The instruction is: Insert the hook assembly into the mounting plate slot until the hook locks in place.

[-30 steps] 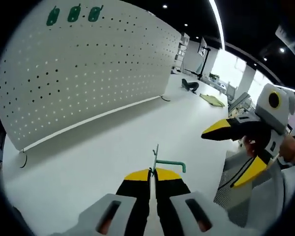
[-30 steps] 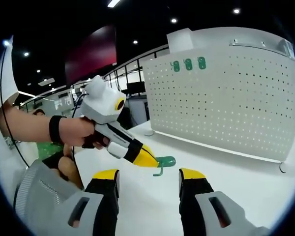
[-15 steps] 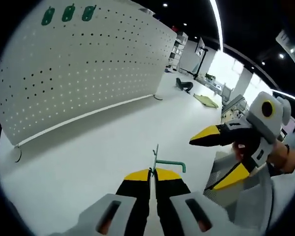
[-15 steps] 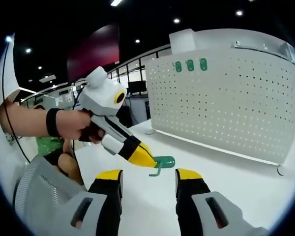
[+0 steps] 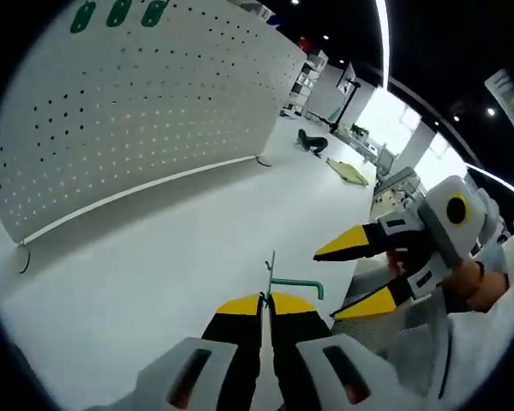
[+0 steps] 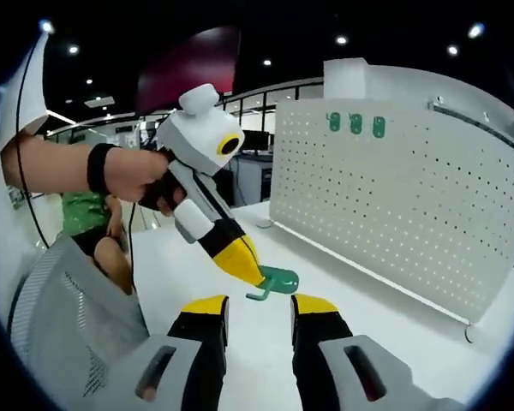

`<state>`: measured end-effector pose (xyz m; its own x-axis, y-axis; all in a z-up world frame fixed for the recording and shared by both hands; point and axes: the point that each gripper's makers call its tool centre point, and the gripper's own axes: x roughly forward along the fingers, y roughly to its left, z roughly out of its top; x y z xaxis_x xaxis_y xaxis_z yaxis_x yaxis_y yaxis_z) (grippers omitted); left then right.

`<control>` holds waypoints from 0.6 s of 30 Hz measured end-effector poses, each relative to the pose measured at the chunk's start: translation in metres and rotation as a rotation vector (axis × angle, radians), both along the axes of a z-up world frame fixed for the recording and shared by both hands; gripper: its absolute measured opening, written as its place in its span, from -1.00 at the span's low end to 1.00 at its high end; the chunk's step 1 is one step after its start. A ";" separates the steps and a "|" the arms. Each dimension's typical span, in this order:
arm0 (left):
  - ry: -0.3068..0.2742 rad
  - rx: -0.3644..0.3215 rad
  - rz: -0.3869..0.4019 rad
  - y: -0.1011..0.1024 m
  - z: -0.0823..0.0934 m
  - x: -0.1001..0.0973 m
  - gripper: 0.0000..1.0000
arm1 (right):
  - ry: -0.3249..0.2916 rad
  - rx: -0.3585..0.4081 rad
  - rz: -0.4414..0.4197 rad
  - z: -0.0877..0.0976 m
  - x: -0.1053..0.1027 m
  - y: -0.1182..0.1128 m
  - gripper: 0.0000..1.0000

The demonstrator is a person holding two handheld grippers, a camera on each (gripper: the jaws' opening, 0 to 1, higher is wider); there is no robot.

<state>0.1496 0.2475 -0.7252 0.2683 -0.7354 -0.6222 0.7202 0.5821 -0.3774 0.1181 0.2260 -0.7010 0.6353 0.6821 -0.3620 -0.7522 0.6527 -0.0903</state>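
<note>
Over the last second the left gripper [image 5: 265, 301] stays clamped on the green hook [image 6: 272, 282] at lower centre, while the right gripper [image 6: 259, 306] — jaws open, empty — has narrowed and closed in beside it, and the pegboard [image 5: 128, 111] at upper left remains well apart, so insertion is not begun.

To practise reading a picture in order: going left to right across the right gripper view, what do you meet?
Person's hand → left gripper → green hook → three green hooks already on the pegboard.
</note>
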 end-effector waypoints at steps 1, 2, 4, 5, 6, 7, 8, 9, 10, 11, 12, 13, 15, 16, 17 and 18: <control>-0.001 0.004 -0.005 0.000 0.000 0.000 -0.94 | -0.016 -0.008 0.010 0.002 0.000 0.000 -0.46; -0.008 0.008 -0.001 0.001 0.001 0.001 -0.94 | -0.025 -0.018 0.016 0.002 0.000 0.000 -0.47; 0.001 0.002 0.001 0.000 0.001 0.000 -0.94 | -0.069 -0.082 0.045 0.002 0.000 0.000 -0.49; 0.016 -0.006 0.000 0.000 0.001 -0.001 -0.94 | -0.089 -0.109 0.058 0.001 -0.001 0.001 -0.50; 0.016 -0.011 -0.001 -0.001 0.002 -0.002 -0.94 | -0.100 -0.130 0.074 0.001 -0.003 0.004 -0.53; 0.018 -0.013 -0.004 -0.001 0.002 -0.002 -0.94 | -0.105 -0.143 0.085 0.001 -0.004 0.005 -0.55; 0.034 -0.012 -0.009 -0.002 0.002 -0.005 -0.94 | -0.119 -0.166 0.096 0.001 -0.004 0.006 -0.57; 0.038 -0.012 -0.014 -0.002 0.001 -0.005 -0.94 | -0.125 -0.181 0.100 0.000 -0.004 0.006 -0.58; 0.040 -0.012 -0.015 -0.002 0.000 -0.005 -0.94 | -0.113 -0.183 0.094 -0.001 -0.004 0.007 -0.59; 0.055 -0.003 -0.015 -0.001 -0.002 -0.006 -0.94 | -0.113 -0.189 0.096 -0.002 -0.004 0.007 -0.60; 0.065 0.003 -0.018 0.000 -0.003 -0.008 -0.94 | -0.135 -0.229 0.112 -0.003 -0.004 0.007 -0.60; 0.069 -0.006 -0.021 -0.002 -0.002 -0.010 -0.94 | -0.132 -0.238 0.117 -0.004 -0.005 0.007 -0.60; 0.091 -0.022 -0.028 -0.004 0.000 -0.013 -0.94 | -0.129 -0.231 0.117 -0.005 -0.005 0.008 -0.61; 0.100 -0.015 -0.030 -0.004 -0.002 -0.014 -0.94 | -0.127 -0.231 0.118 -0.005 -0.005 0.008 -0.62; 0.103 -0.011 -0.032 -0.004 -0.003 -0.015 -0.94 | -0.139 -0.260 0.131 -0.007 -0.006 0.008 -0.63; 0.120 -0.005 -0.042 -0.004 -0.004 -0.018 -0.94 | -0.156 -0.301 0.142 -0.009 -0.006 0.007 -0.64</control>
